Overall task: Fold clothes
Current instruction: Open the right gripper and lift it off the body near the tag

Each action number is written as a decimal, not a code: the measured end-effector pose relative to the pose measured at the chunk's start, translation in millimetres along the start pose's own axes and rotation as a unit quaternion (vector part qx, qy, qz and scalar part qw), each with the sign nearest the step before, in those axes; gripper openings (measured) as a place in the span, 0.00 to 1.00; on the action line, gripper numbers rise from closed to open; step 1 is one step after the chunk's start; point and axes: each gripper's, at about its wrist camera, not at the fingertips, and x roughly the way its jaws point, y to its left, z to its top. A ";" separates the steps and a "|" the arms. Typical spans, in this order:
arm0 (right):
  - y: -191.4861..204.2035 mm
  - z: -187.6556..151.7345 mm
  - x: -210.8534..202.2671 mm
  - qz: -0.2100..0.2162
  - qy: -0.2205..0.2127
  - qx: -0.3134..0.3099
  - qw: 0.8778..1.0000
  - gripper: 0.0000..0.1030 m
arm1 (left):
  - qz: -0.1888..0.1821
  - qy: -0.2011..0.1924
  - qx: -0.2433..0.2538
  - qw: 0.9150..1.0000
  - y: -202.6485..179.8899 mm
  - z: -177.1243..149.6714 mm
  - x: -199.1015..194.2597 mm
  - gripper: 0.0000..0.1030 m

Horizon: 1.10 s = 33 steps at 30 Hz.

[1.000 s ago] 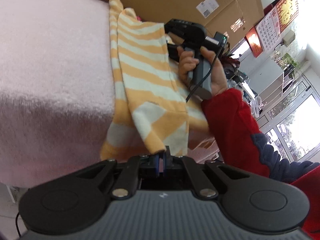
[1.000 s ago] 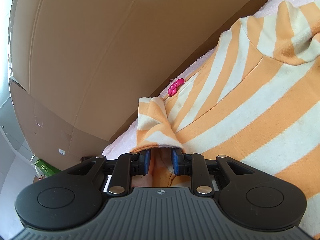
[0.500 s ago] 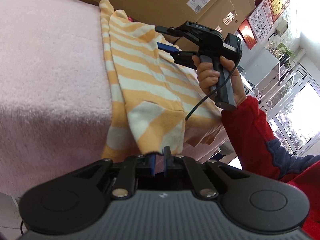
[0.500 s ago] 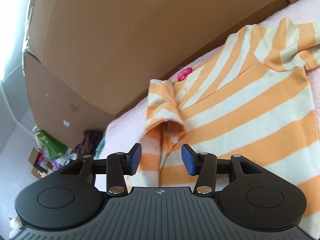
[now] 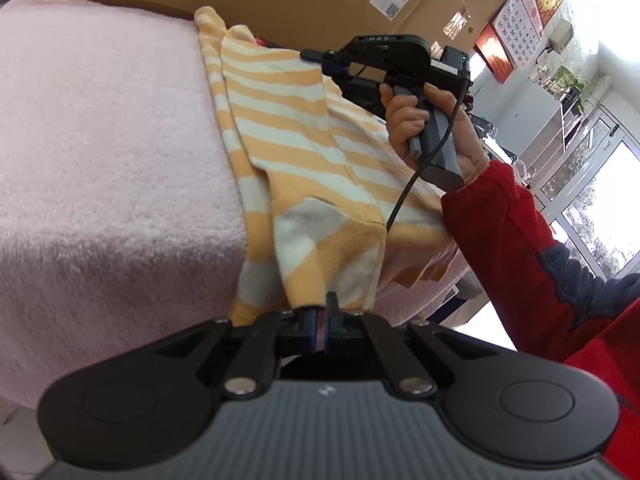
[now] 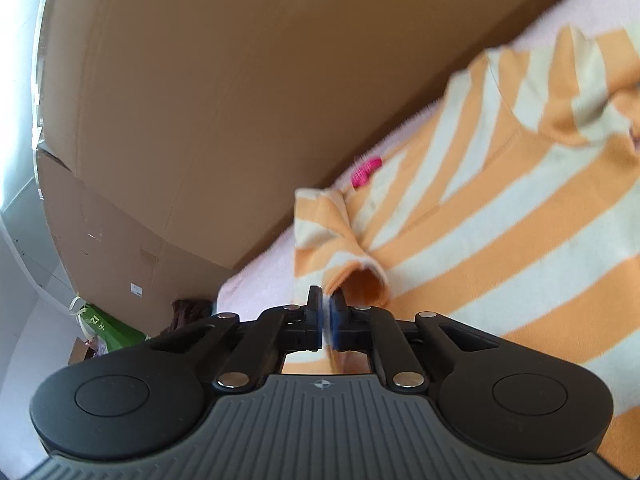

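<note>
In the left wrist view, the orange-and-white striped shirt [image 5: 288,152] lies on the pink blanket [image 5: 100,140], one edge hanging over the side. The left gripper [image 5: 320,316] pinches that hanging corner. The person's hand [image 5: 424,128] holds the other tool level over the shirt. In the right wrist view, the right gripper [image 6: 326,312] is pressed together on a sleeve cuff [image 6: 352,276]. It looks like mid-fold; next, both corners likely need lifting across together.

A pink fleecy blanket [image 5: 100,128] carries the orange-and-white striped garment [image 5: 288,128].
</note>
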 end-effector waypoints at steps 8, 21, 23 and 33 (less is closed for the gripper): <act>-5.4 5.6 -5.3 -0.083 0.055 -0.046 0.994 0.16 | 0.000 0.055 0.020 0.998 7.3 -2.5 6.7 0.00; 87.4 23.7 65.3 -0.123 0.007 -0.209 0.970 0.38 | 0.010 -0.037 0.037 0.999 9.9 45.5 -24.0 0.00; 89.3 23.7 91.4 -0.140 0.014 -0.207 0.968 0.38 | 0.017 -0.034 0.035 0.999 8.9 52.0 -11.7 0.00; 91.1 15.6 146.4 -0.226 0.042 -0.252 0.940 0.03 | -0.007 -0.028 0.056 0.998 11.2 60.1 -5.1 0.00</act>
